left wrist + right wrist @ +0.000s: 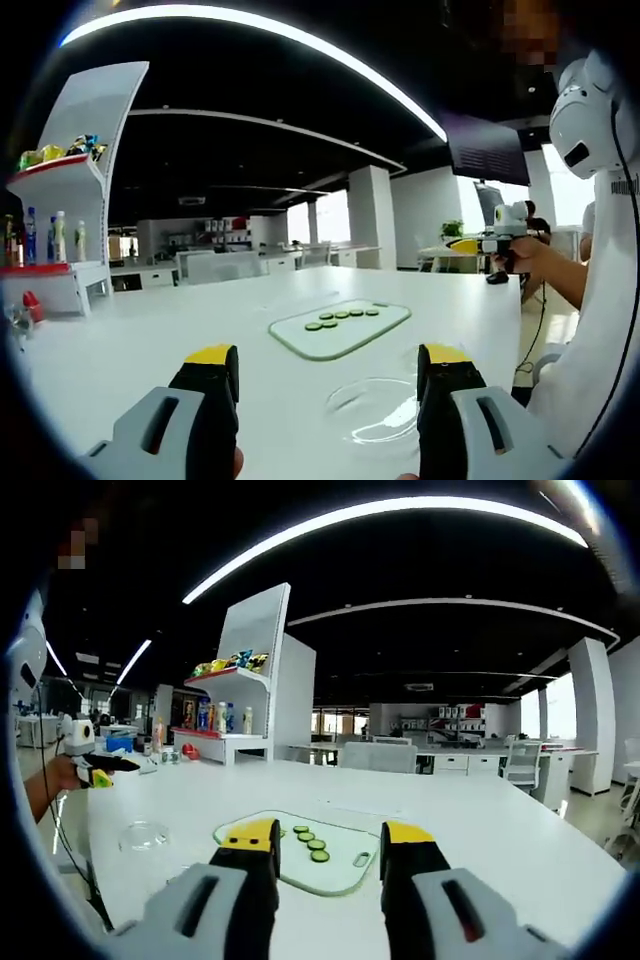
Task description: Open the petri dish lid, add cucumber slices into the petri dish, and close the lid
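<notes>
Petri dish (378,408) first: we are seeing it sitting closed on the white table (150,340), just beside the cutting board (340,328) on the side nearer our left gripper (328,375). In the right gripper view we are seeing the same dish (145,834) lying off the board's (345,865) left end, a little apart from it. It is clear and thin-walled, so we are judging it light, stiff and slippery, likely to skate across the smooth table if pushed sideways. We are reckoning the lid is a loose, shallow cap, best pinched across its rim from above, with a gentle squeeze, since hard plastic or glass this thin could crack or pop out of the jaws.

Cucumber slices (343,317) are lying in a row on the board, five as far as we can count, also visible ahead of the right gripper (324,838) as a short line (309,841). We are judging them soft, wet and thin, easy to bruise or tear, so each wants a light grip by its edges.

Both grippers are hovering above the table with jaws spread wide and nothing between them. The left is pointing toward the dish, the right toward the board.
</notes>
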Demonstrator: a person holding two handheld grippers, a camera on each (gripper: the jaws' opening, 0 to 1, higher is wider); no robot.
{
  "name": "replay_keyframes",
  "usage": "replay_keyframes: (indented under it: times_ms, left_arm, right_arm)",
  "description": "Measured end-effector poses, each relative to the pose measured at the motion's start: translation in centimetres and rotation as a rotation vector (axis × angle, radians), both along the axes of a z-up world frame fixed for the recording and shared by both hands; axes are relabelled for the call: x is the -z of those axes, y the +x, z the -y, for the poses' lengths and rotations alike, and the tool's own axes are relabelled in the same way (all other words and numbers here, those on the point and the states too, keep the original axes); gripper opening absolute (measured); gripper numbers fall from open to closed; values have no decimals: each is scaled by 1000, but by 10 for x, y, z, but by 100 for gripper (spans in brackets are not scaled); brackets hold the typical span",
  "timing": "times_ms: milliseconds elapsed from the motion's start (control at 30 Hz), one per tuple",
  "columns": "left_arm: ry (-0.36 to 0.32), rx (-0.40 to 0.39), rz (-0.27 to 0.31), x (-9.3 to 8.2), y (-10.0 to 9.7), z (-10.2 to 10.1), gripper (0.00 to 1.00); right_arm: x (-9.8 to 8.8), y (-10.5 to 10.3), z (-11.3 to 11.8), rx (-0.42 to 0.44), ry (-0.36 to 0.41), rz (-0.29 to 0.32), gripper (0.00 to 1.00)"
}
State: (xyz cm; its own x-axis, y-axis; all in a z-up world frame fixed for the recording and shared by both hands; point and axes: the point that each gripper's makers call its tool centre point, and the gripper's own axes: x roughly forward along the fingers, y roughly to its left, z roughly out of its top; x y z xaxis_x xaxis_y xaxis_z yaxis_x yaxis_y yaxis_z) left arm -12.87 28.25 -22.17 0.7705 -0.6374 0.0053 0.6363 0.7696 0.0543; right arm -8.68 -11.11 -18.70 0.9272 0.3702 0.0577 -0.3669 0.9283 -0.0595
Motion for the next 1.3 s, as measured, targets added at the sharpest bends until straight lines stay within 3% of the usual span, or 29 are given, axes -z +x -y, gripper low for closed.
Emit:
replay_keyframes:
  times_ms: [467,733,1300]
  left_arm:
    - [-21,-46,20,-7,-6,-14,73]
    - [-15,-84,18,-4,-8,-24,73]
    - [-17,-108,10,-1,-13,-32,73]
  right_arm:
    - [1,-23,31,82,2,17,44]
    - [15,-34,52,134,3,-19,47]
    - [30,-47,68,167,24,-60,52]
